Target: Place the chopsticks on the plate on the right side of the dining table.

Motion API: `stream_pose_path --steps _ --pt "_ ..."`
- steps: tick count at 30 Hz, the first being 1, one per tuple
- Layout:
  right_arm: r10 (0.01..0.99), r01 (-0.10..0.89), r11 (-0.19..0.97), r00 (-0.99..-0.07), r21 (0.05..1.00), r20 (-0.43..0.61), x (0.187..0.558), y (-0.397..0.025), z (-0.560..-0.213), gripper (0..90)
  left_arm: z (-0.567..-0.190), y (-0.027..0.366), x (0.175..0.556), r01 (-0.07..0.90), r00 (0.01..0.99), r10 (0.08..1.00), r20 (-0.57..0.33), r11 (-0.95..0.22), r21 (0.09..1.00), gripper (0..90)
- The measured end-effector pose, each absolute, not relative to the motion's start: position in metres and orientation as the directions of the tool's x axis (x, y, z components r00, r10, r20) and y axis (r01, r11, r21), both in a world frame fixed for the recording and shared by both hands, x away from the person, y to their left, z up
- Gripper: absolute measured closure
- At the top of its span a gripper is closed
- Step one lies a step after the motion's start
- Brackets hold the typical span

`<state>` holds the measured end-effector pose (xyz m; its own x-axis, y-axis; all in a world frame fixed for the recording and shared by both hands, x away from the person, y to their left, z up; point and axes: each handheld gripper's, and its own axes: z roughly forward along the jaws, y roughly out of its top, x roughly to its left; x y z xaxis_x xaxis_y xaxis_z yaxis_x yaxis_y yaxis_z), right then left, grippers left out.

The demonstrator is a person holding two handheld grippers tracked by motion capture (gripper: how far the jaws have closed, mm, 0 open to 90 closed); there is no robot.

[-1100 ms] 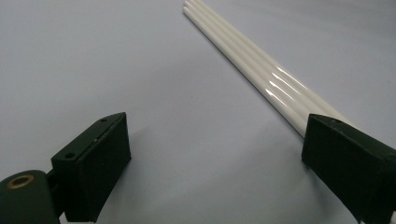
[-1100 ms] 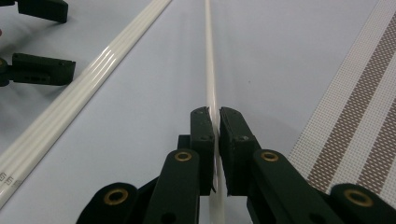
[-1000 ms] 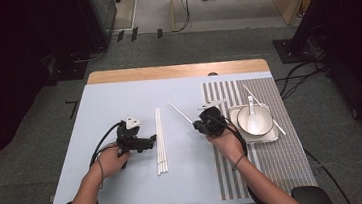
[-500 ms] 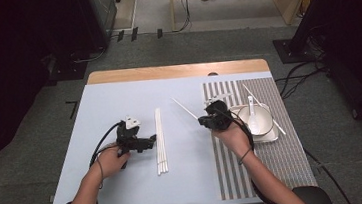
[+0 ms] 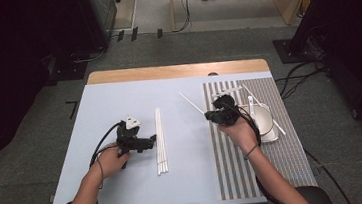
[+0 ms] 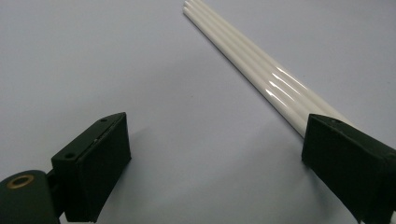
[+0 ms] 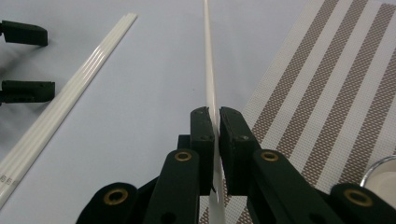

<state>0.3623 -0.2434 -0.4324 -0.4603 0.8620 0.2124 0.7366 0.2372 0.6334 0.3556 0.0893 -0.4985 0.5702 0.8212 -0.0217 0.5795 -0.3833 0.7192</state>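
- The right gripper (image 5: 209, 115) has its jaws closed on a single white straw (image 5: 190, 103), pinching it partway along; in the right gripper view (image 7: 214, 140) the straw (image 7: 208, 65) runs straight up between the two black jaws and away over the table.
- In the high view that held straw slants up and to the left from the gripper, over the pale blue table cover (image 5: 119, 103), just beside the edge of the striped placemat (image 5: 235, 167).
- The left gripper (image 5: 148, 141) rests low over the blue cover with its jaws spread wide and nothing between them; its tips sit just beside the bundle of white straws (image 5: 159, 141).
- In the left gripper view (image 6: 233, 158) the bundle (image 6: 261, 70) lies flat, side by side, and passes behind the jaw at the right of that view.
- The bundle lies lengthwise on the blue cover, between the two grippers and well apart from the held straw.
- A white bowl (image 5: 266, 121) stands on the placemat just beside the right hand (image 5: 239, 131), with further white sticks lying across and beside it.
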Motion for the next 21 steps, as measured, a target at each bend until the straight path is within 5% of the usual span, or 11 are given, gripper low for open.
stream_pose_path --steps 21 --pt "0.872 0.746 0.205 -0.434 0.633 0.229 0.364 -0.270 -0.414 84.9 -0.499 0.089 0.356 0.578 0.571 0.821 -0.012 -0.391 0.717 7.9"
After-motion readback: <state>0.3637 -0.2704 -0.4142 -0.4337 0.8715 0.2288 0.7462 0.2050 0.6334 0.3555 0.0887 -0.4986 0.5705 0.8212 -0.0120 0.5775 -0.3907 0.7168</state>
